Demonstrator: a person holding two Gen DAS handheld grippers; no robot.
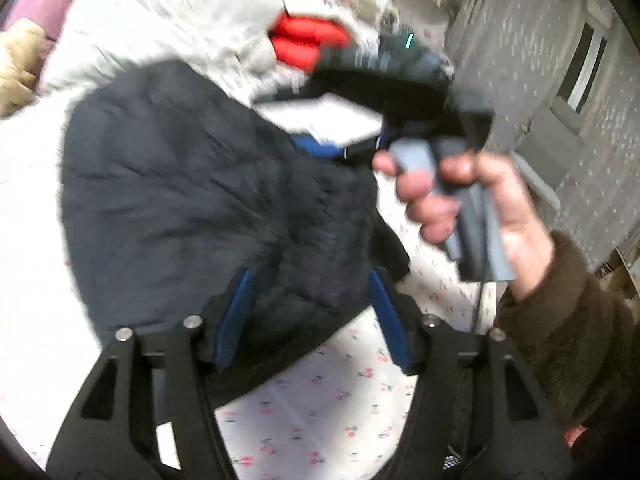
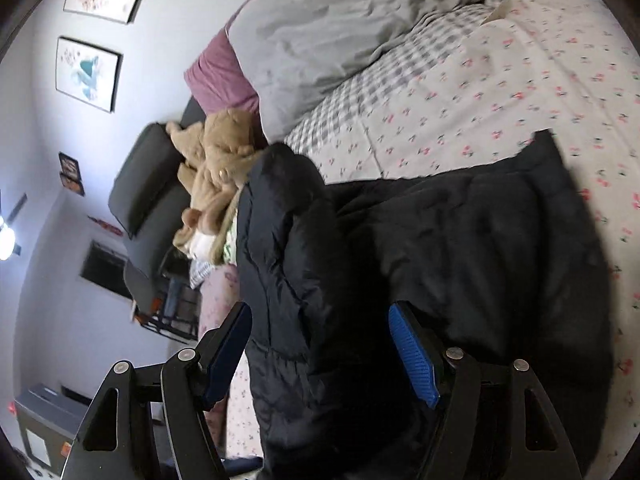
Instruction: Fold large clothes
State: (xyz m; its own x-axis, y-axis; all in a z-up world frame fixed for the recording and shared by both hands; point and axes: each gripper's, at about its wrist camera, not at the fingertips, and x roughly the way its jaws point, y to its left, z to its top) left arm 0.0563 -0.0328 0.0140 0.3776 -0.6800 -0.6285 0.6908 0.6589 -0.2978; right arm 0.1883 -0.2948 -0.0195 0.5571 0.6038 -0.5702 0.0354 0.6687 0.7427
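A dark navy padded jacket (image 1: 180, 184) lies bunched on a bed with a cherry-print sheet (image 1: 328, 408). My left gripper (image 1: 312, 320) is open, and a fold of the jacket sits between its blue pads, which stand apart. In the right wrist view the same jacket (image 2: 460, 240) spreads across the sheet (image 2: 480, 80), with a puffy folded part rising towards the camera. My right gripper (image 2: 320, 360) is open around that part, and its pads do not visibly press on it. In the left wrist view a person's hand (image 1: 500, 208) holds the blurred right gripper above the jacket's far edge.
A grey duvet (image 2: 320, 40) and a purple pillow (image 2: 220, 72) lie at the head of the bed. A tan plush toy (image 2: 216, 168) sits beside a dark cushion (image 2: 144, 176). Something red (image 1: 304, 40) lies past the jacket. A brown fuzzy sleeve (image 1: 568, 320) is at the right.
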